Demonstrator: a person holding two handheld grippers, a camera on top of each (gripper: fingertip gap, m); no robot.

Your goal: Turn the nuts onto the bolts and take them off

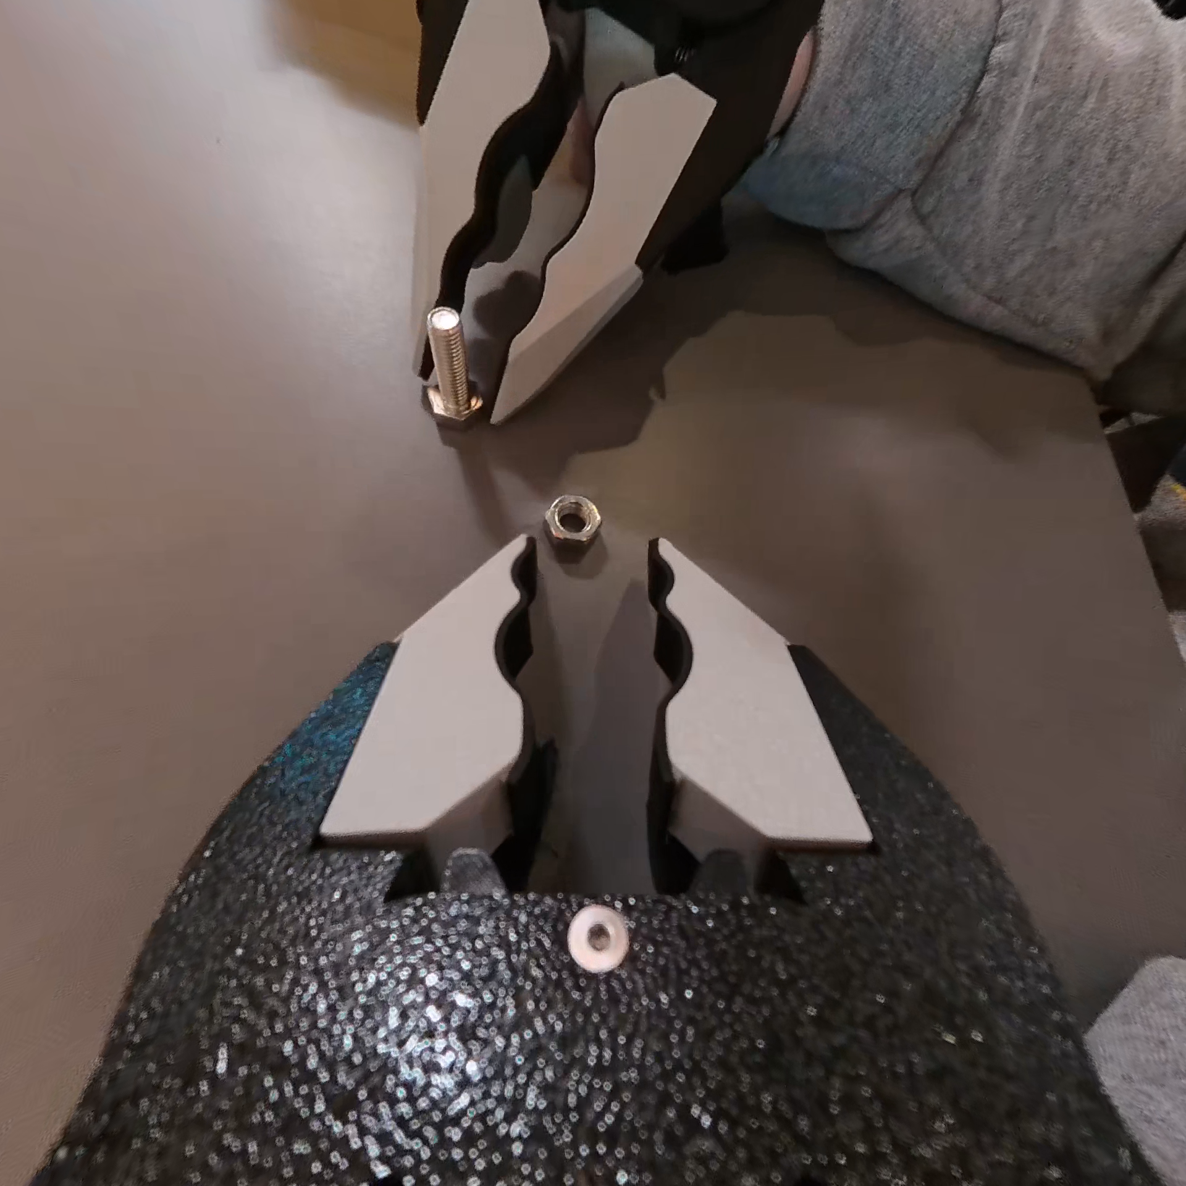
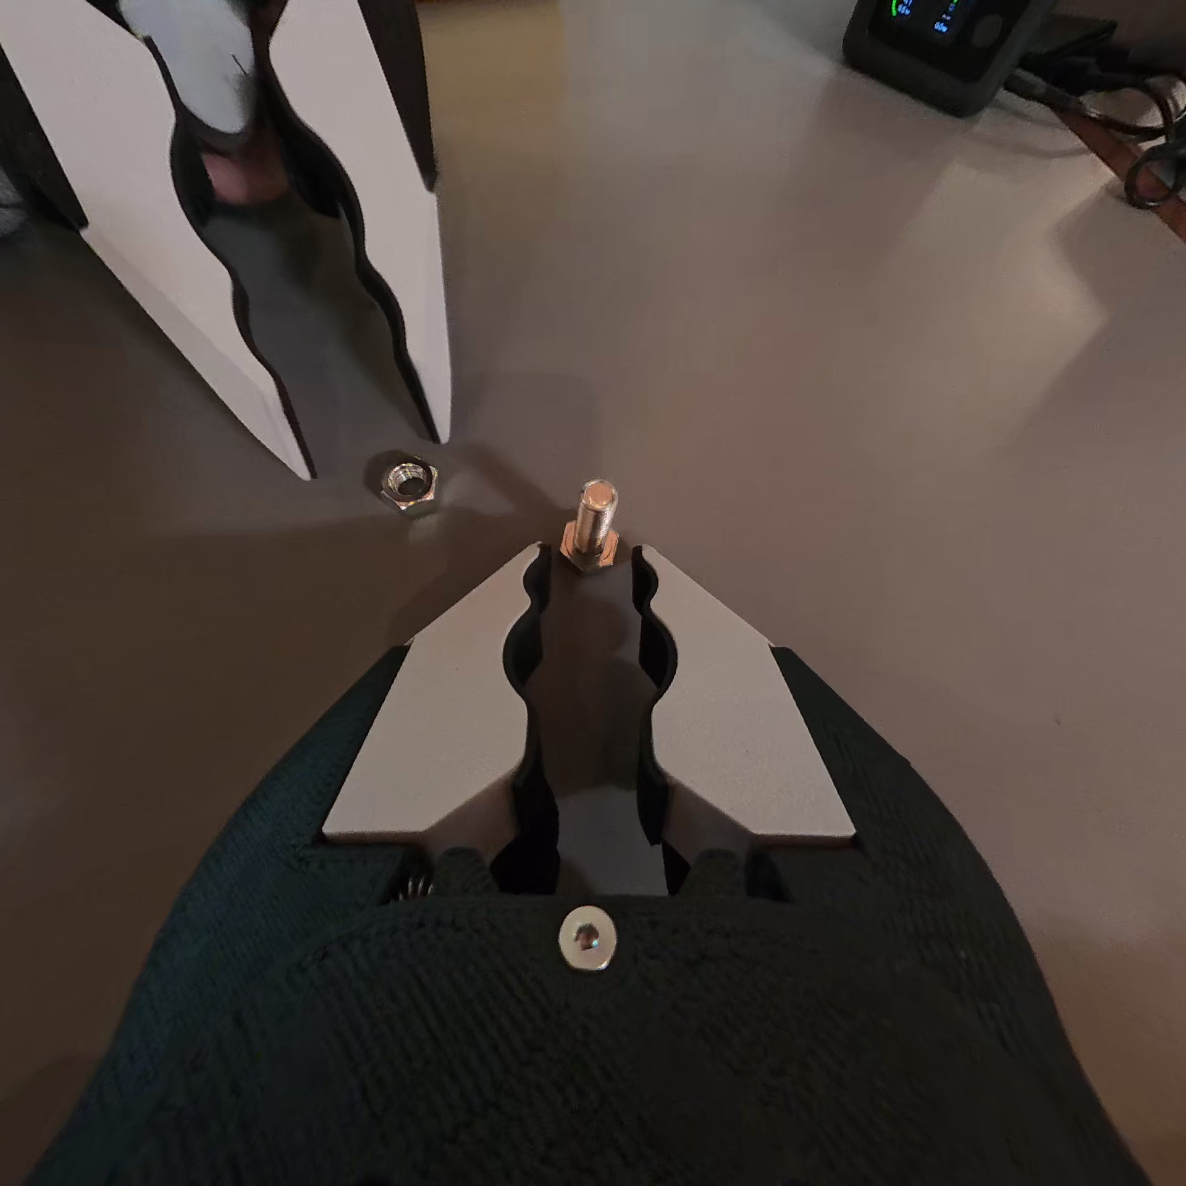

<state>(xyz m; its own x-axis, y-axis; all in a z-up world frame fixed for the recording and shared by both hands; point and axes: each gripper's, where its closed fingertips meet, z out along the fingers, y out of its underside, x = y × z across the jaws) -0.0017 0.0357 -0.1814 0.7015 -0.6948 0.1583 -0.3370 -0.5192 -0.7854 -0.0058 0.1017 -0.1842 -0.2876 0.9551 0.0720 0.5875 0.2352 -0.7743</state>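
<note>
A silver hex nut [image 1: 572,518] lies flat on the grey table, just ahead of my open, empty left gripper [image 1: 590,545]. A silver bolt [image 1: 444,366] stands upright on its head farther off, between the tips of my right gripper [image 1: 459,401]. In the right wrist view the bolt [image 2: 592,529] stands just ahead of my open, empty right gripper [image 2: 590,552]. The nut [image 2: 404,489] lies to its left, in front of the tips of the left gripper [image 2: 375,459]. Neither gripper touches its part.
A person's grey sleeve [image 1: 995,160] rests on the table at the upper right of the left wrist view. A dark device with a lit screen [image 2: 937,45] and black cables [image 2: 1149,128] sit at the table's far right edge.
</note>
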